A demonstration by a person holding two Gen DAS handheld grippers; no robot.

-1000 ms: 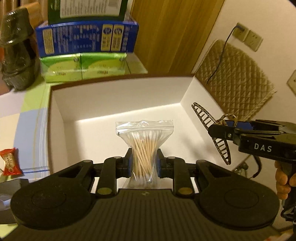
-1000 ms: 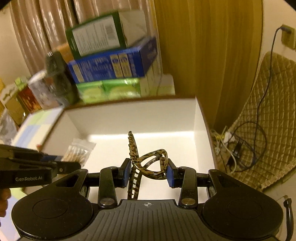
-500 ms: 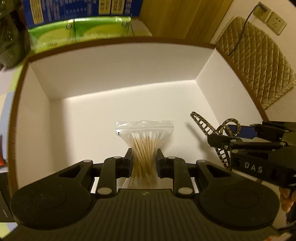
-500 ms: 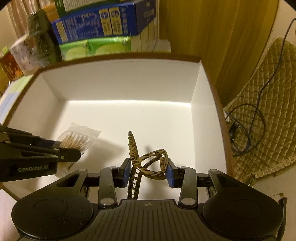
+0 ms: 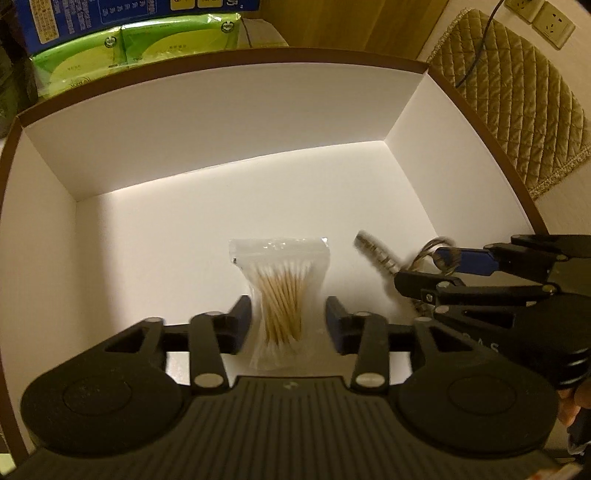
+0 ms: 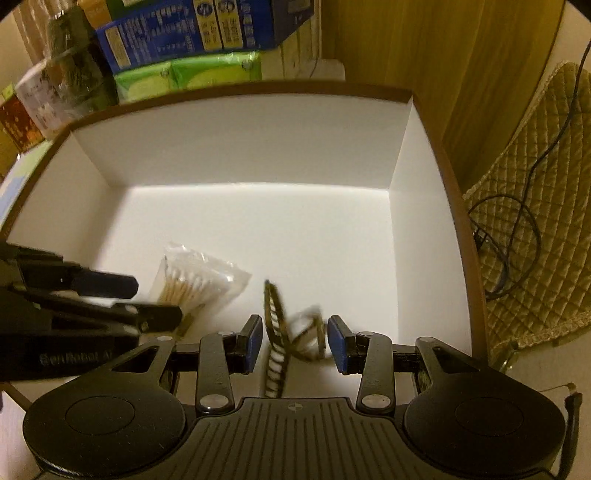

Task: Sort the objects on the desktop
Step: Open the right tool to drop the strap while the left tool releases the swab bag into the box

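Observation:
A clear bag of cotton swabs (image 5: 282, 295) sits between the parted fingers of my left gripper (image 5: 289, 323), which is open, inside the white box (image 5: 221, 122). The bag also shows in the right wrist view (image 6: 195, 282). A tortoiseshell hair claw clip (image 6: 288, 332), blurred by motion, is between the parted fingers of my right gripper (image 6: 295, 341), which is open low inside the white box (image 6: 240, 140). In the left wrist view the clip (image 5: 376, 254) sits just beyond the right gripper (image 5: 428, 269) at right.
Green tissue packs (image 5: 136, 55) and a blue carton (image 6: 199, 33) are stacked behind the box. A dark bottle (image 6: 77, 74) stands at back left. A quilted chair (image 6: 535, 229) with cables is to the right.
Both grippers moved down into the box and opened. The swab bag and the hair clip are released from the pads; the clip is blurred as it drops.

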